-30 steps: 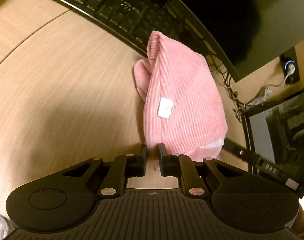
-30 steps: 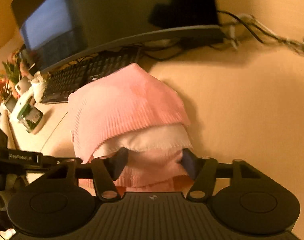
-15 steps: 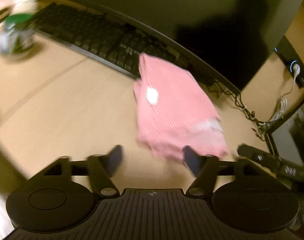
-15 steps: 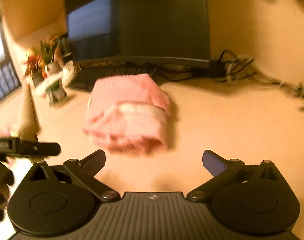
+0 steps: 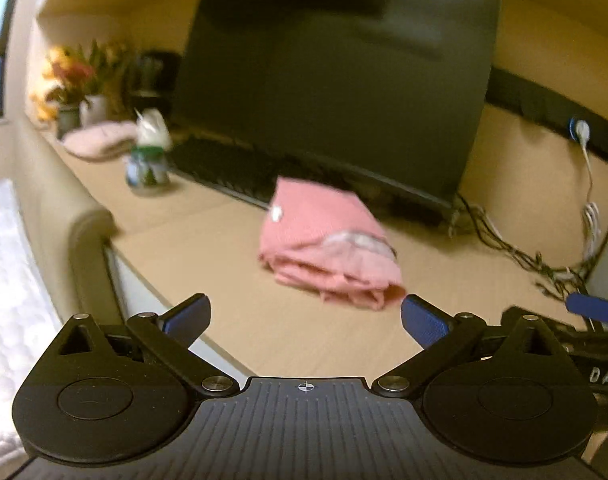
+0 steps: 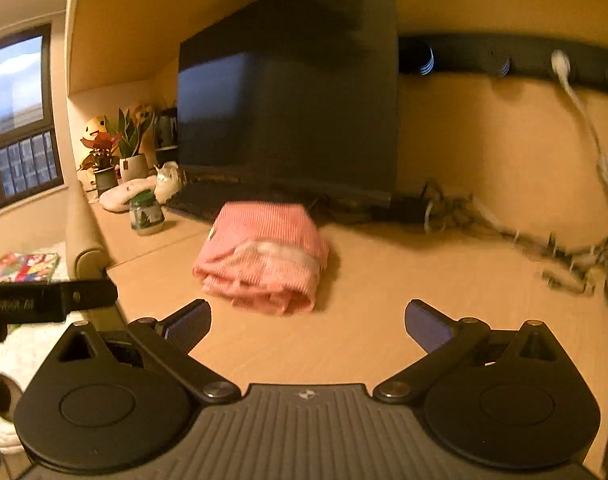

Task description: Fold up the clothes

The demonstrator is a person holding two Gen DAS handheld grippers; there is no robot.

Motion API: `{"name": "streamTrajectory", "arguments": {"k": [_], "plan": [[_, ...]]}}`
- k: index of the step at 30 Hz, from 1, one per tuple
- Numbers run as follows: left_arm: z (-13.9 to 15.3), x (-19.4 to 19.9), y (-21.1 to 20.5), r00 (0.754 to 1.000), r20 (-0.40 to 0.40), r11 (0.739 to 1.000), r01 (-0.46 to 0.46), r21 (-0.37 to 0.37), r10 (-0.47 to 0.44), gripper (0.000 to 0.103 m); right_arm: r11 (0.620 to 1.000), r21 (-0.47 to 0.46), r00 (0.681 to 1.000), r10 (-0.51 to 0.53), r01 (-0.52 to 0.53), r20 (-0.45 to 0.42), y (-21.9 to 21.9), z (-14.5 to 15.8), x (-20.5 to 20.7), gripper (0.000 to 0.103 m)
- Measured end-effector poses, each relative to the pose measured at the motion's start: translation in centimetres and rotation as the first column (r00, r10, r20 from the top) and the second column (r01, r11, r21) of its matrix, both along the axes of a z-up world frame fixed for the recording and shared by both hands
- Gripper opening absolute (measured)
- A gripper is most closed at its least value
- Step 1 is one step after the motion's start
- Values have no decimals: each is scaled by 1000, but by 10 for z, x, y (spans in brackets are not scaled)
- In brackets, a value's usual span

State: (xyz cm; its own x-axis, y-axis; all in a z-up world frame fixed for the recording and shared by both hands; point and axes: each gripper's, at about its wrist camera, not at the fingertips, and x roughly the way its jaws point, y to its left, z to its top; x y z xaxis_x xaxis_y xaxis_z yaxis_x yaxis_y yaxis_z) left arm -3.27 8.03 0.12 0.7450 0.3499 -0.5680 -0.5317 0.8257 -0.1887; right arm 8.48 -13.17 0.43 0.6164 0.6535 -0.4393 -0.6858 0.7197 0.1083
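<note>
Pink garment (image 5: pixel 324 248) lies folded in a compact stack on the desk (image 5: pixel 231 320), just near of the keyboard (image 5: pixel 227 170). Left gripper (image 5: pixel 304 320) and right gripper (image 6: pixel 308 322) hang nearer, jaws spread wide and empty, so the stack rests by its own weight.

Looks like we're at a home desk (image 6: pixel 384 280): big monitor (image 6: pixel 287 120) and keyboard (image 5: pixel 227 168) along the back edge, potted flowers (image 6: pixel 123 140) in the far left corner, window (image 6: pixel 19 112) beside, bedding (image 5: pixel 7 280) off the left edge.
</note>
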Motion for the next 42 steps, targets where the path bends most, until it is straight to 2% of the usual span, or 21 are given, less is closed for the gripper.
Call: {"name": "streamTrajectory", "arguments": {"k": [3, 5, 9, 13, 16, 21, 30, 42], "plan": [[11, -14, -29, 999, 6, 997, -52, 64, 52, 103, 999, 47, 998, 28, -25, -60, -8, 2, 4, 103], [16, -21, -42, 998, 11, 993, -69, 91, 68, 103, 996, 76, 998, 44, -41, -45, -12, 6, 3, 103], [20, -25, -53, 999, 23, 994, -49, 99, 47, 103, 998, 19, 997, 61, -62, 39, -6, 10, -9, 103], [27, -29, -65, 998, 43, 986, -59, 155, 53, 103, 999, -12, 995, 45, -44, 94, -7, 17, -18, 103], [33, -26, -68, 996, 68, 980, -68, 187, 56, 103, 999, 0, 996, 41, -41, 81, -11, 19, -15, 103], [34, -15, -66, 998, 48, 983, -53, 177, 45, 103, 999, -6, 998, 38, -38, 40, -16, 14, -10, 103], [24, -5, -68, 1000, 1, 991, -19, 135, 19, 103, 999, -12, 999, 30, -29, 30, -21, 13, -8, 103], [24, -7, -73, 1000, 10, 991, -1, 136, -1, 103, 999, -31, 999, 25, -24, 21, -21, 8, -1, 103]]}}
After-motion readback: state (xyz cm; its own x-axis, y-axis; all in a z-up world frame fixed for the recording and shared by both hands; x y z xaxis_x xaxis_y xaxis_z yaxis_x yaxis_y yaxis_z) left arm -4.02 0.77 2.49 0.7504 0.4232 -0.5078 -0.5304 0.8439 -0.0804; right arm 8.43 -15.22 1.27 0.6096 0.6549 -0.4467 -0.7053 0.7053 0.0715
